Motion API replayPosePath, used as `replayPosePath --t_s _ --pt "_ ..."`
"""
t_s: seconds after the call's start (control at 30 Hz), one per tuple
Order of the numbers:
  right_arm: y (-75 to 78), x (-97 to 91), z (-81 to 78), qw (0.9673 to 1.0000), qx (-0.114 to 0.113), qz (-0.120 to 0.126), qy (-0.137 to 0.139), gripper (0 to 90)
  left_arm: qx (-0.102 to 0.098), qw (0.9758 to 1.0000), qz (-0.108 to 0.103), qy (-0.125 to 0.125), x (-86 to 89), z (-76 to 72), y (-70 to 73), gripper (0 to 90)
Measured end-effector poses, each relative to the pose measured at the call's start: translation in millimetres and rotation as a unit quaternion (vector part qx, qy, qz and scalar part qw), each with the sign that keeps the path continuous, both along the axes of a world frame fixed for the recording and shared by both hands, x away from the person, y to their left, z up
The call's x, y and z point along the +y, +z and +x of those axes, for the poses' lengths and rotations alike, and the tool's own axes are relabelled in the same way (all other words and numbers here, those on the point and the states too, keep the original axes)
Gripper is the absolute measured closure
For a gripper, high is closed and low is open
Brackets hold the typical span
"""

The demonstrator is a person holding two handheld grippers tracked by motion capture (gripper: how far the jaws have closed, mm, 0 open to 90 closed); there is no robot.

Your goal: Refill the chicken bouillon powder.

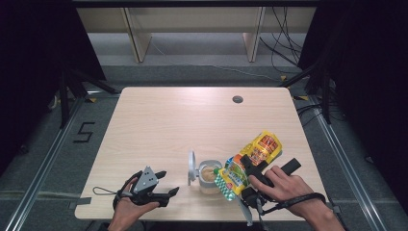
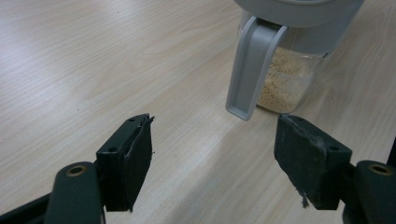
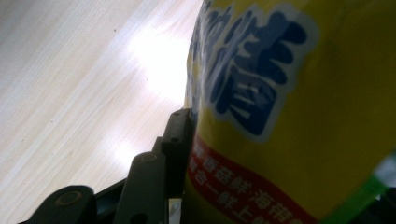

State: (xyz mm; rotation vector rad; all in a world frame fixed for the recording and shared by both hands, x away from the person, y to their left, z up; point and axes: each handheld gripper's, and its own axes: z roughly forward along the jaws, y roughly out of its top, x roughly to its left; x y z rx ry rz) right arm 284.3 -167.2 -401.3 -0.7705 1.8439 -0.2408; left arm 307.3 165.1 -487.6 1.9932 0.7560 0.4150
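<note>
A clear jar (image 1: pixel 209 177) of beige granules stands near the table's front edge, its grey hinged lid (image 1: pixel 191 167) flipped open to the left. A yellow and green snack bag (image 1: pixel 250 161) lies tilted with its lower end over the jar's mouth. My right gripper (image 1: pixel 249 169) is shut on this bag, and one black finger (image 3: pixel 179 135) presses against the bag's printed side (image 3: pixel 299 116). My left gripper (image 1: pixel 168 183) rests at the front left with its jaws open and empty, pointing toward the jar (image 2: pixel 287 77). Nothing sits in the left gripper's (image 2: pixel 212 135) gap, and the grey lid clasp (image 2: pixel 250 70) hangs just beyond it.
The light wooden table (image 1: pixel 159 120) has a round cable hole (image 1: pixel 237 99) at the back right. Dark floor surrounds it, with a "5" marker (image 1: pixel 85 132) at the left and wooden shelf legs (image 1: pixel 137 38) beyond the far edge.
</note>
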Motion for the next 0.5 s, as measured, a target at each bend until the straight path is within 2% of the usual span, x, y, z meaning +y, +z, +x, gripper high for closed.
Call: replayPosePath --t_s 0.07,0.17,0.27,0.3,0.33,0.47,0.5 --pt "-0.7 -1.7 -0.2 1.0 0.001 0.004 -0.001 63.5 -0.002 1.0 0.001 -0.001 -0.3 -0.3 0.2 27.5" --pt "-1.9 -6.1 -0.7 0.9996 -0.005 0.028 0.004 63.5 -0.001 1.0 0.001 0.0 0.1 0.0 0.2 27.5" --pt "-2.7 -8.9 -0.8 0.9992 0.003 0.041 0.001 63.5 -0.001 1.0 0.001 0.0 -0.1 0.1 0.1 27.5" --pt "-4.5 -9.9 -1.1 0.9986 0.009 0.053 -0.005 63.5 -0.001 1.0 0.001 0.0 -0.2 -0.1 0.1 27.6" --pt "-5.1 -10.0 -0.3 0.9983 0.021 0.055 -0.006 63.5 -0.001 1.0 0.001 0.0 -0.3 -0.2 0.0 27.5" --pt "-10.6 -13.3 1.8 0.996 0.031 0.084 -0.01 63.6 -0.001 1.0 0.002 -0.001 0.2 0.0 0.4 27.5" --pt "-12.0 -14.4 1.6 0.9951 0.037 0.09 -0.019 63.6 -0.001 1.0 0.002 -0.001 0.2 -0.1 0.4 27.5"
